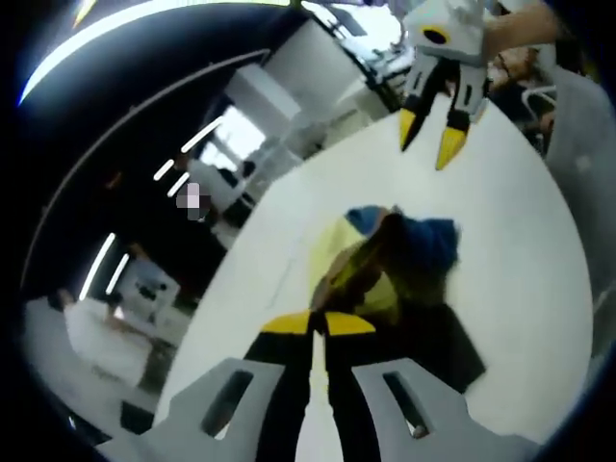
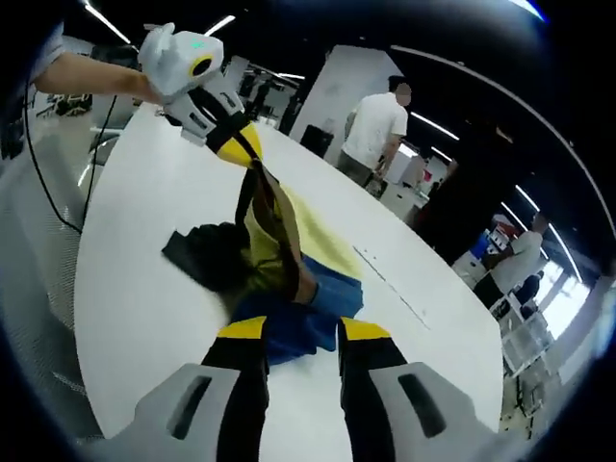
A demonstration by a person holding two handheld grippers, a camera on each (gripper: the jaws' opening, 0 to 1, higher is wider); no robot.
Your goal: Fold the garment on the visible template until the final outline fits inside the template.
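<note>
A crumpled garment [image 2: 308, 318] with blue, black and brown parts lies on the white table [image 2: 144, 318]. Under it shows a flat yellow patch [image 2: 322, 241], perhaps the template. My left gripper [image 1: 316, 323] is shut on a brown fold of the garment [image 1: 346, 274]. In the right gripper view that left gripper [image 2: 245, 146] holds the fold raised above the heap. My right gripper [image 2: 303, 329] is open just short of the blue part, touching nothing. In the left gripper view the right gripper [image 1: 430, 142] hangs above the table beyond the garment, jaws apart.
The table [image 1: 520, 250] is wide and bare around the heap, with its curved edge near. Two people [image 2: 375, 125] [image 2: 525, 255] stand beyond the far side. A black cable [image 2: 38, 173] hangs off to the left. A person's arm [image 2: 91, 75] holds the left gripper.
</note>
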